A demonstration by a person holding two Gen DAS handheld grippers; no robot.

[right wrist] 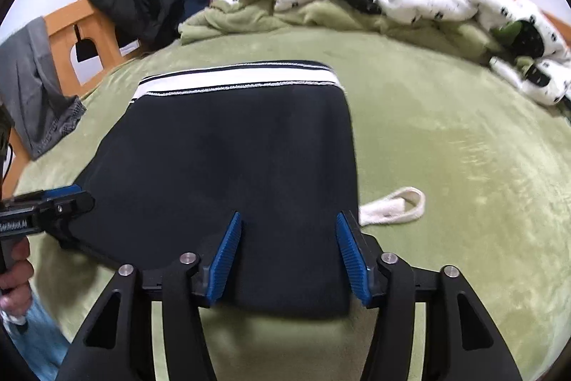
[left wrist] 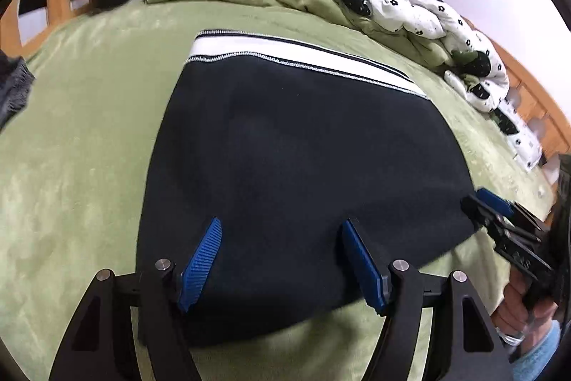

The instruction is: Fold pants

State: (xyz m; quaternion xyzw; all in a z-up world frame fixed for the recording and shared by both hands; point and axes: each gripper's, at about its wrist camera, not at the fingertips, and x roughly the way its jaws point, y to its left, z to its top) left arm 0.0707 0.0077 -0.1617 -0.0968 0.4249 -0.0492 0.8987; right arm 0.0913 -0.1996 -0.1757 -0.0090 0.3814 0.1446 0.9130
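Observation:
The black pants [left wrist: 299,159] with a white striped waistband [left wrist: 285,54] lie folded flat on the green bed; they also show in the right wrist view [right wrist: 232,159]. My left gripper [left wrist: 282,259] is open, its blue pads over the near edge of the pants, holding nothing. My right gripper [right wrist: 289,259] is open over the near right corner of the pants. The right gripper also shows in the left wrist view [left wrist: 499,213] at the pants' right edge, and the left gripper shows in the right wrist view [right wrist: 53,206] at their left edge.
A green blanket [right wrist: 446,149] covers the bed. A rumpled white flowered duvet [left wrist: 410,6] and a green blanket are piled at the far side. A white sock [right wrist: 396,206] lies right of the pants. Dark clothes [right wrist: 139,6] and grey cloth [right wrist: 32,84] hang on the wooden frame.

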